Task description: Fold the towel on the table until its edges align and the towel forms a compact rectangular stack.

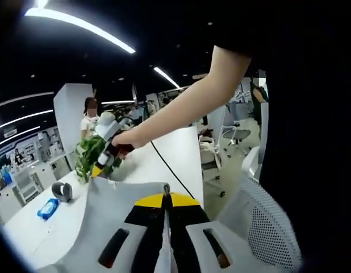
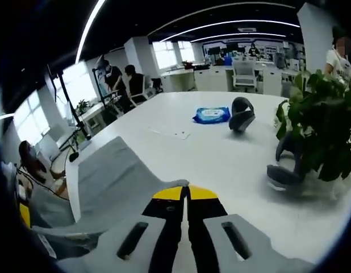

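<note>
Towel point(image 2: 107, 182) hangs lifted above the table point(image 2: 221, 159), stretched lengthwise between the 2 grippers. Left gripper point(image 1: 166, 200) and right gripper point(image 2: 186, 193) both pinch an edge, jaws pressed together, probably on adjacent corners.

Bright ceiling strip lights point(image 1: 79, 23) glare — fisheye edges bend, slightly soft.

Open office w/ white desks point(image 2: 232, 74), ceiling strip lights point(image 1: 79, 23), windows point(image 2: 79, 85).
</note>
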### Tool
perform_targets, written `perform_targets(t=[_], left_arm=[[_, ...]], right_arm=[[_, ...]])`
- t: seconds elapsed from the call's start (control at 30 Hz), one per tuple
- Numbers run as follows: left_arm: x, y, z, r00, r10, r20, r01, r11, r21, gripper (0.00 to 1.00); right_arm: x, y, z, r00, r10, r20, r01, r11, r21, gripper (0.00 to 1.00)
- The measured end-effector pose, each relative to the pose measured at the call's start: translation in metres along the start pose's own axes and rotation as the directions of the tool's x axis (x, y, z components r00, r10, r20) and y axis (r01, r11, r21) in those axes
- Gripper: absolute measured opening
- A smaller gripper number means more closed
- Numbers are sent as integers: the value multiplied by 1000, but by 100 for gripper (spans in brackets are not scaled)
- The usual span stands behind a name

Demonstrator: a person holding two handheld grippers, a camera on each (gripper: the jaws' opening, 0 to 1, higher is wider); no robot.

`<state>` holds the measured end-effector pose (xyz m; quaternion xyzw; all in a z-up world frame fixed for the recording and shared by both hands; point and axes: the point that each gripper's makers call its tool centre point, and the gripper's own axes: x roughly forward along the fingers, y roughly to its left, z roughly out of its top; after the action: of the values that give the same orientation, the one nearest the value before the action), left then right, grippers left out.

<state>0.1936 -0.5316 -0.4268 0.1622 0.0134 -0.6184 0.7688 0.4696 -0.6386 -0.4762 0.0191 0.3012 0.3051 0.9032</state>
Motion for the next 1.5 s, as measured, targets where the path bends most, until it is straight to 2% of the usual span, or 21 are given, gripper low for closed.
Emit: perform_targets(t=[0.27,0.43,0.53,0.87,1.13,1.33,1.5], left_arm=[[3,-3,16,1000,-11,27,11,1000,18,1],[9,-4,29,998,-27,52,26,999,26,1],[13,-3,36,998,-17,63,15,999,38,1],[20,2,65,993,-3,119,-7,996,84,1],[23,8,88,987,12,162,-31,993,115,1],[29,7,101,985,12,171,-40,986,160,1],[35,13,113,980,25,200,-52,990,131,1]], right_arm=[[-8,2,7,999,1,34,-2,1000,18,0],[-17,2,19,997,1,81,-4,999,37,0],[-23,-1,26,995,-4,101,0,999,42,0],[-46,-12,47,993,-32,110,33,999,-6,0],[-55,-7,76,989,-35,146,42,998,-43,0],[-58,-1,94,986,-24,164,39,995,-92,0],[-63,-3,107,982,-27,185,46,994,-101,0]])
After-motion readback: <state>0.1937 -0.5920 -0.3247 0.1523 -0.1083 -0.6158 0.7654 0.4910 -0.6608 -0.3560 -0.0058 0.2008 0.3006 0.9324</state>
